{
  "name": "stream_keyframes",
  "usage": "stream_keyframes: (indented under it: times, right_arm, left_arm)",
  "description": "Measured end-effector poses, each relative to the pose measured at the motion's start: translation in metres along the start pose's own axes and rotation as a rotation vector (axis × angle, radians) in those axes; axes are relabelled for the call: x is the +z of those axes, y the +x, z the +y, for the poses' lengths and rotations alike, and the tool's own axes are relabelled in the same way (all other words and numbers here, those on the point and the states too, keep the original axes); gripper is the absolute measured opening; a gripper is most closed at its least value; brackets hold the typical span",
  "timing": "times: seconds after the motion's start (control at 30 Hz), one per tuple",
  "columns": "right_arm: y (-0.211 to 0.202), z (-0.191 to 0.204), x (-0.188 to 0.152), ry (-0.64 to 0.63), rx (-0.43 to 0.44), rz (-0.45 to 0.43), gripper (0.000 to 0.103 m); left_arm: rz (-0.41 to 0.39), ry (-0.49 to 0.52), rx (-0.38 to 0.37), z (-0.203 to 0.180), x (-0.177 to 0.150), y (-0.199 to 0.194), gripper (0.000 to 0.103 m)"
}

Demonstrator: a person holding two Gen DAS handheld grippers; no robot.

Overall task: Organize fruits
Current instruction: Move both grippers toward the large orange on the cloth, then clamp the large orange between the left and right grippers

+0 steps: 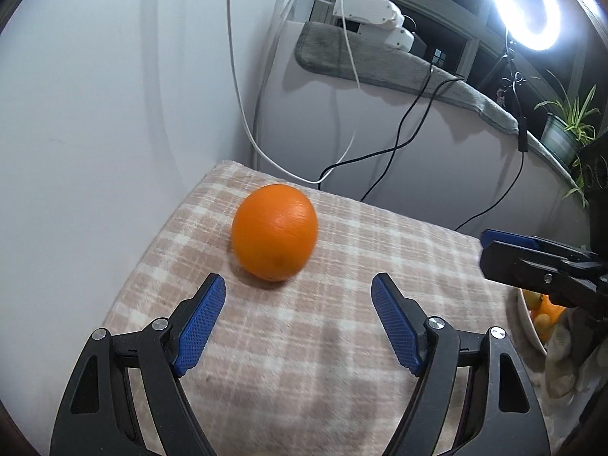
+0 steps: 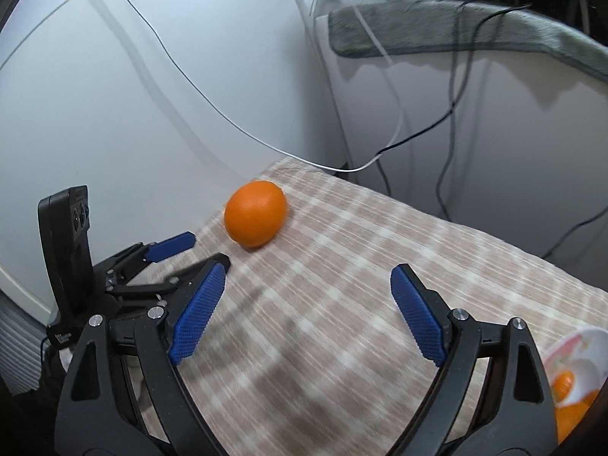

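On plaid cloth, orange long axis tilted up-right, left gripper spread wide

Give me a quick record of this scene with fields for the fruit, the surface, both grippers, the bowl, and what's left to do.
fruit: one orange lying loose on the cloth, nothing touching it
surface: checked beige blanket
left gripper: open, empty, just short of the orange
right gripper: open, empty, farther back from the orange
bowl: white, at the right edge of the blanket, orange fruit inside
background: ring light lit, cables down the wall
left to do: orange not yet in the bowl
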State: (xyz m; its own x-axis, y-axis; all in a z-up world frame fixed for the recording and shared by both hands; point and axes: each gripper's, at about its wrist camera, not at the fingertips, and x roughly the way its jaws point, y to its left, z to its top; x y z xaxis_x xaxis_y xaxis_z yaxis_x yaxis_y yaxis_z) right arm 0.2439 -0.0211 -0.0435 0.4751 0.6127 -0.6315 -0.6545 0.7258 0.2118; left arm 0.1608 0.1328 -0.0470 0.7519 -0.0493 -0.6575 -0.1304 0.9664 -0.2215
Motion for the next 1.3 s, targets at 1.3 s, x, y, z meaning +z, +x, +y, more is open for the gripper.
stream_keyframes:
  times: [1.3]
  right_arm:
    - [0.141,0.014,0.043,0.193,0.238,0.172,0.065]
  left_arm:
    - [0.041,-0.089,-0.085,0.027,0.019,0.048,0.062]
